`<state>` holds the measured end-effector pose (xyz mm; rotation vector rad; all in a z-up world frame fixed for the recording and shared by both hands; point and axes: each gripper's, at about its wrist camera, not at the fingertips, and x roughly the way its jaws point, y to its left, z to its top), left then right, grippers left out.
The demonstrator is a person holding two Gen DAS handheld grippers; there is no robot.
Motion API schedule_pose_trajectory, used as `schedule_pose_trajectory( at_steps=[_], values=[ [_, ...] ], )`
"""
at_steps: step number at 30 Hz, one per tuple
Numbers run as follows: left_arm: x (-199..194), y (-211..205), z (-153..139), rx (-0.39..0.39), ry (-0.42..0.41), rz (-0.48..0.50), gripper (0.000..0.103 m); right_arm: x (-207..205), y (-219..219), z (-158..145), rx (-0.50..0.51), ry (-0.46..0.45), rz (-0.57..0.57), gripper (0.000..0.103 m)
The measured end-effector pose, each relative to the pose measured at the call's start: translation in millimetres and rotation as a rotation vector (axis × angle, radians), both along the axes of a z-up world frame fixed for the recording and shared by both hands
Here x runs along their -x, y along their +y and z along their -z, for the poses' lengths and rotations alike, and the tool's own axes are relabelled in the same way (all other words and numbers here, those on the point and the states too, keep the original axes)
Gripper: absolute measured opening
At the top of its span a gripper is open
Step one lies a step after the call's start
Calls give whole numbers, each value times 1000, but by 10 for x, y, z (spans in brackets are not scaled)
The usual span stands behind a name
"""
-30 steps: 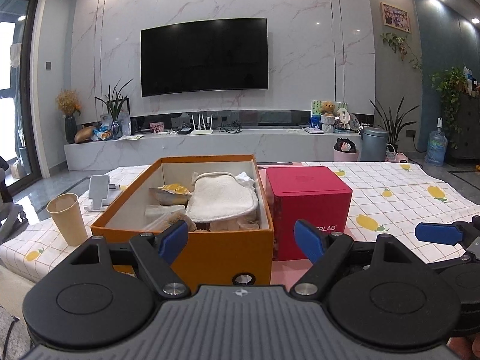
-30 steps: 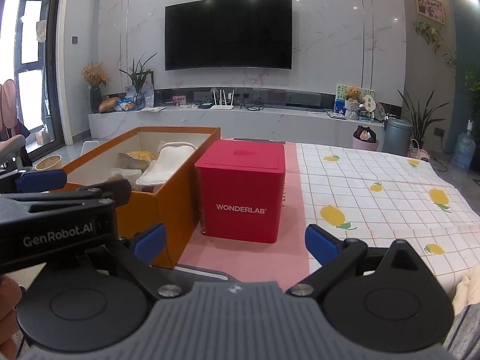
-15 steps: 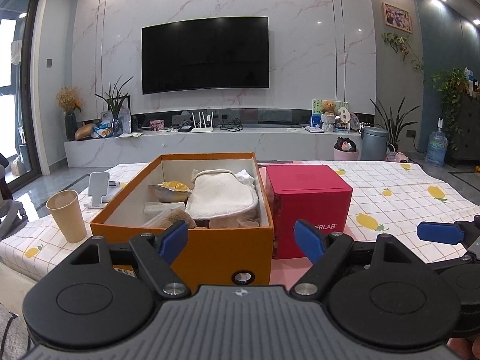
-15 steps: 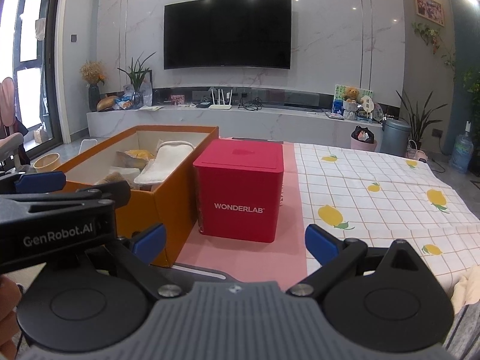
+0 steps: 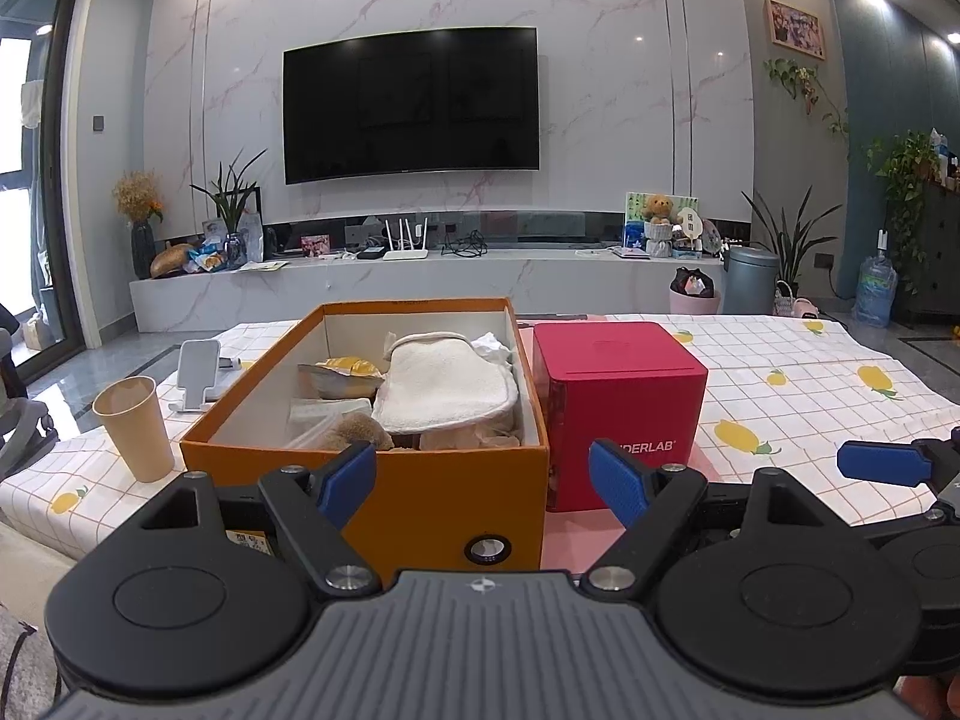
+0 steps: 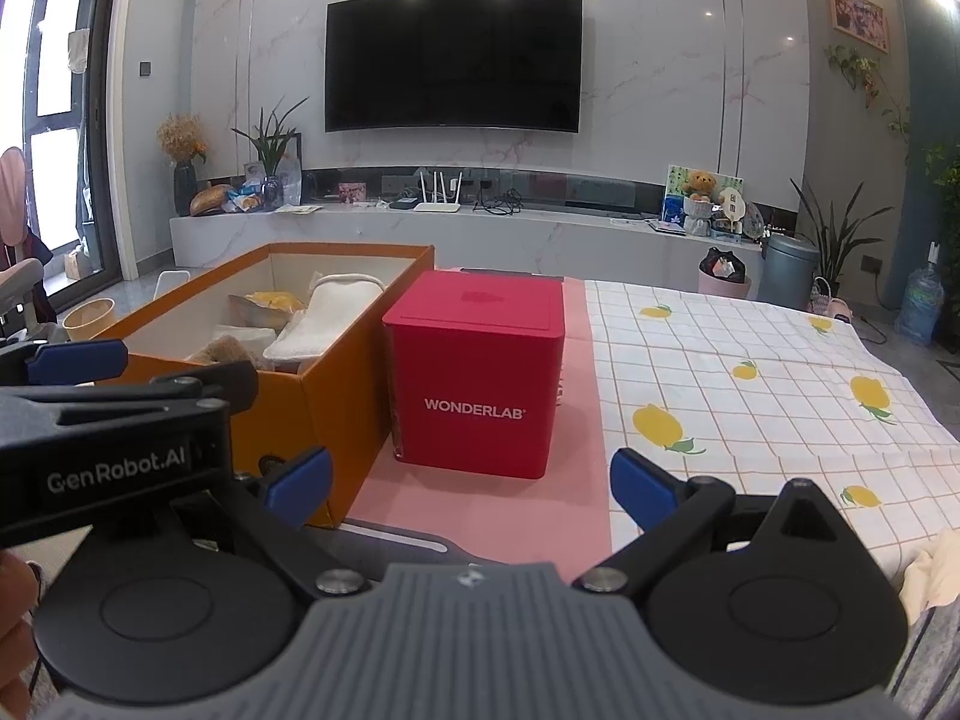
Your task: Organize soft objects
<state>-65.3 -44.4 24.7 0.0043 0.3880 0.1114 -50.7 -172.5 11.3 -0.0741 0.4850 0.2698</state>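
An open orange box (image 5: 420, 486) stands on the table in front of my left gripper (image 5: 483, 477). Inside lie a white folded cloth (image 5: 447, 384), a brown fuzzy item (image 5: 357, 429), a yellow packet (image 5: 348, 369) and other soft pieces. The box also shows in the right wrist view (image 6: 336, 396), left of a closed red WONDERLAB box (image 6: 480, 372). My left gripper is open and empty, near the box's front wall. My right gripper (image 6: 471, 480) is open and empty, in front of the red box. The left gripper's body (image 6: 114, 438) crosses the right view's left side.
The table has a lemon-print checked cloth (image 6: 750, 384) and a pink mat (image 6: 480, 510). A paper cup (image 5: 135, 426) and a phone stand (image 5: 198, 375) stand left of the orange box. A pale cloth (image 6: 933, 570) shows at the right edge. A TV wall and plants lie behind.
Both grippers have drifted slightly; the boxes sit a touch lower in the left view. Both stay open and empty. Nothing on the table moved.
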Motion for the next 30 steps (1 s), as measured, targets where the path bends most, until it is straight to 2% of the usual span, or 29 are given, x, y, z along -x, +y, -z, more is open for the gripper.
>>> schedule_pose_trajectory(
  at_steps=[30],
  values=[
    [-7, 1, 34, -10, 9, -6, 95, -3, 9, 20, 10, 14, 3, 97]
  ],
)
